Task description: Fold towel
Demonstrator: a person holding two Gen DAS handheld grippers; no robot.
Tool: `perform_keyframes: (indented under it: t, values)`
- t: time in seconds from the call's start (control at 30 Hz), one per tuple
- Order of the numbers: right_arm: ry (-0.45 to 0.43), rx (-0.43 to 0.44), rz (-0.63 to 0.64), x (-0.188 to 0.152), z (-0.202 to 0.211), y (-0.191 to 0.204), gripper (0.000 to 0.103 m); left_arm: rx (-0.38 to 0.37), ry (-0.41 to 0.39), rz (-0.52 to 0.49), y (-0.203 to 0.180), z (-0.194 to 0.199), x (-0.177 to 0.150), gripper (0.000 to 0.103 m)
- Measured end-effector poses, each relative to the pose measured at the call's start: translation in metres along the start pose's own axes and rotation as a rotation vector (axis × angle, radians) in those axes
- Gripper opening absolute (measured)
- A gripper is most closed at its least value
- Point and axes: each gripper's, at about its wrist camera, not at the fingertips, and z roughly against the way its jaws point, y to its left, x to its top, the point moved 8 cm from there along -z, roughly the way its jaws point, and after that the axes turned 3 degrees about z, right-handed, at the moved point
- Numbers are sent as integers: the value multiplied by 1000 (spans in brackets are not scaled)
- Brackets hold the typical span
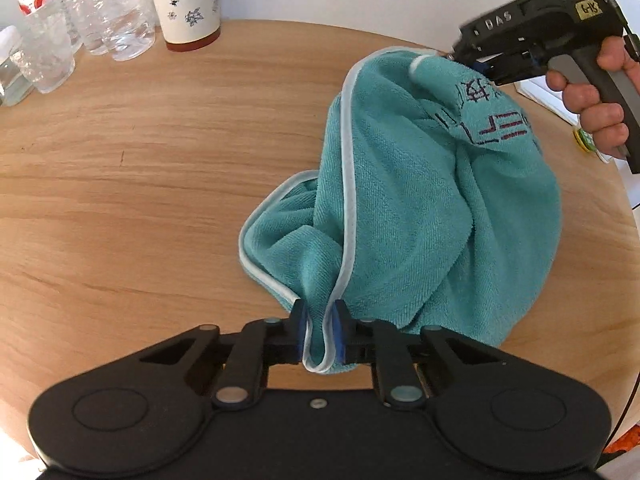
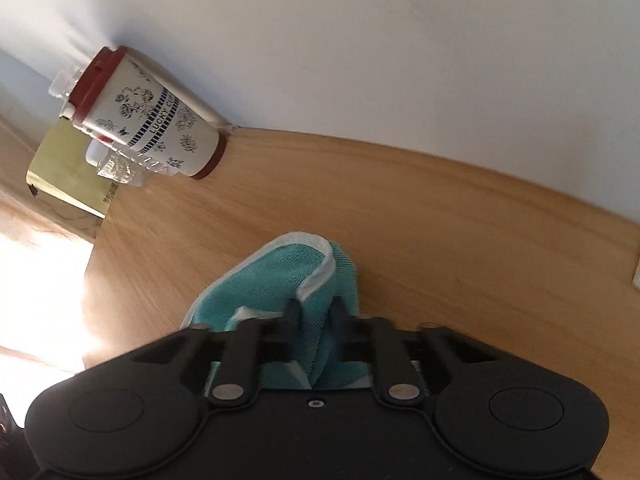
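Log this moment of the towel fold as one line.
stage: towel raised, unfolded | left gripper: shut on towel trim edge | right gripper: shut on towel corner | towel: bunched, sagging onto table | fold: not yet made

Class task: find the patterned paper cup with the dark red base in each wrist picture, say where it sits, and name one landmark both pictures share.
Left wrist view: the cup stands at the top, left of centre, on the far edge of the table, beside clear bottles.
Right wrist view: the cup appears at upper left, tilted by the camera angle, against the wall.
Shared landmark: the teal towel.
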Motion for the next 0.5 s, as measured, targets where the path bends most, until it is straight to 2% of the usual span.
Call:
perform_keyframes:
  t: [0.1, 0.33, 0.5]
  values:
    - [-14, 23, -21, -1, 7, -2, 12, 2, -5, 6, -1, 2, 0, 8]
    - [-96, 58, -50, -4, 40, 6, 11, -3, -35, 25, 4, 12, 4, 7]
    - [-209, 90, -36, -15, 92, 27, 11, -9, -80, 7, 8, 24, 12, 7]
